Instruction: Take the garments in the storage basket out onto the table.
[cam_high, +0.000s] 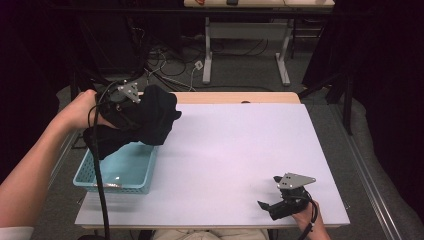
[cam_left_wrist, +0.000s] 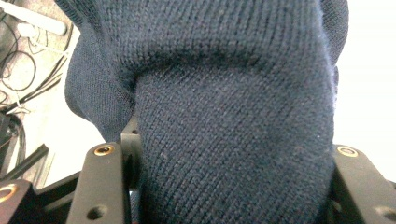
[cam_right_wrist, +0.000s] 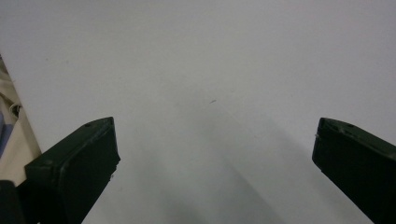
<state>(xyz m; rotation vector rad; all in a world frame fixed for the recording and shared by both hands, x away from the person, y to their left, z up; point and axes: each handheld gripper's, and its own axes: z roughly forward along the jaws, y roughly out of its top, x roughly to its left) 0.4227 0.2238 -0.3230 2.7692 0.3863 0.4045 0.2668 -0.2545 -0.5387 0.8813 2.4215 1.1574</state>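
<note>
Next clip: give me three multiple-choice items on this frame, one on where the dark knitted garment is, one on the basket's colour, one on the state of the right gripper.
1. Where is the dark knitted garment?
A. Flat on the middle of the table
B. Held up in the left gripper above the basket
C. On the floor behind the table

2. What colour is the basket?
A. Light blue
B. Red
C. Yellow

3. How does the right gripper stand?
A. Shut on the garment
B. Shut on the basket's rim
C. Open, with nothing between its jaws

Answers:
1. B: the high view shows the left gripper lifting the garment over the basket, and the left gripper view shows knit fabric packed between its jaws.
2. A: its mesh walls are light blue in the high view.
3. C: the right gripper view shows its jaws wide apart over the bare white table.
</note>
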